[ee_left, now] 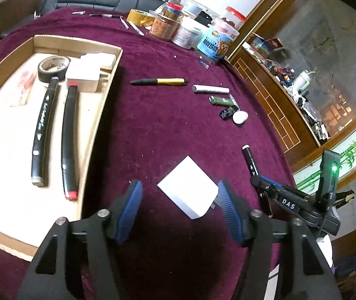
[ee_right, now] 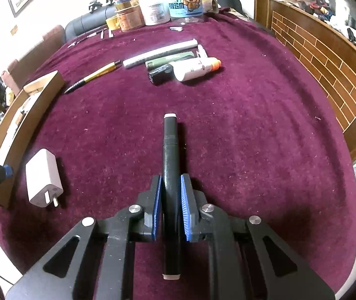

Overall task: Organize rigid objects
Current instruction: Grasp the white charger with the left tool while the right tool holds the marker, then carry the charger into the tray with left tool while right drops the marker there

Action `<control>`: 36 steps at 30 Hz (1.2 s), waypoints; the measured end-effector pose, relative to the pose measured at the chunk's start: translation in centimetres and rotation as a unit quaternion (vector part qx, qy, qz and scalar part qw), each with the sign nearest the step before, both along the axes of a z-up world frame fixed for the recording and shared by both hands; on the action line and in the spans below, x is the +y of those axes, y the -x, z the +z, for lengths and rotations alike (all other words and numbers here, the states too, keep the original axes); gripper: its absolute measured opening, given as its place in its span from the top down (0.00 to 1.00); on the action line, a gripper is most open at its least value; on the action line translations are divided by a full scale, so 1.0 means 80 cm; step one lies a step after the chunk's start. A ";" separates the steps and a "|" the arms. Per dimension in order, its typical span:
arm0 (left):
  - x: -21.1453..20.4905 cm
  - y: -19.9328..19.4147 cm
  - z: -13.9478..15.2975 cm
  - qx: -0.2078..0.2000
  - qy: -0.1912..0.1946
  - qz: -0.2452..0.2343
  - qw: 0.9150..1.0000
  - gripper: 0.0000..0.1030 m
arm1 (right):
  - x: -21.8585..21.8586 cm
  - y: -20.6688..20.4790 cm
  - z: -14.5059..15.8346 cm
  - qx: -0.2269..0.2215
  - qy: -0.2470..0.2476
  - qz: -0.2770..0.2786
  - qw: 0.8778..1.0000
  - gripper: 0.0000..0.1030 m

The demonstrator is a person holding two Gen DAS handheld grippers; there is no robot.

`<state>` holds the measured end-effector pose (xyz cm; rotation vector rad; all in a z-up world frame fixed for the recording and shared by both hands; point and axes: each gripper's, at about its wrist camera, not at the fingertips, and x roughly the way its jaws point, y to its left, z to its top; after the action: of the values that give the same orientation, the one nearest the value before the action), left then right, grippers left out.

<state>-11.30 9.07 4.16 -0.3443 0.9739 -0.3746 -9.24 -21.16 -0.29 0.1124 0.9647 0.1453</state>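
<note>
A maroon cloth (ee_left: 167, 130) covers the table, and on its left side sits a shallow cardboard tray (ee_left: 97, 115) holding two black markers (ee_left: 43, 130), a roll of black tape (ee_left: 51, 67) and white blocks. The left gripper (ee_left: 179, 200) stands released, its blue pads either side of a white plug-in charger (ee_left: 190, 187) lying on the cloth just beside the tray, not pressing it. The right gripper (ee_right: 170, 200) is clenched around a black marker (ee_right: 169, 150) pointing forward, with a gold pen (ee_right: 95, 73), white tube (ee_right: 195, 68) and small items lying beyond.
</note>
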 end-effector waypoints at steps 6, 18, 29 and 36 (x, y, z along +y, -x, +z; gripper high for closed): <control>-0.036 -0.002 -0.007 -0.001 -0.047 -0.012 0.999 0.37 | -0.005 0.000 -0.001 -0.004 -0.019 0.000 1.000 0.87; -0.121 -0.033 -0.042 -0.017 -0.219 -0.018 0.975 0.11 | -0.010 0.004 -0.001 -0.011 -0.028 -0.002 1.000 0.87; -0.070 -0.006 -0.022 -0.007 -0.071 -0.052 0.996 0.36 | -0.008 0.004 0.001 -0.004 -0.030 0.001 1.000 0.87; -0.024 0.012 0.007 -0.010 0.009 -0.048 0.999 0.36 | -0.010 0.012 0.010 -0.020 -0.092 0.019 0.995 0.87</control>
<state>-12.28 7.13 4.73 -0.3102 0.9708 -0.4742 -10.22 -21.94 0.51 0.2607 0.9134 0.2707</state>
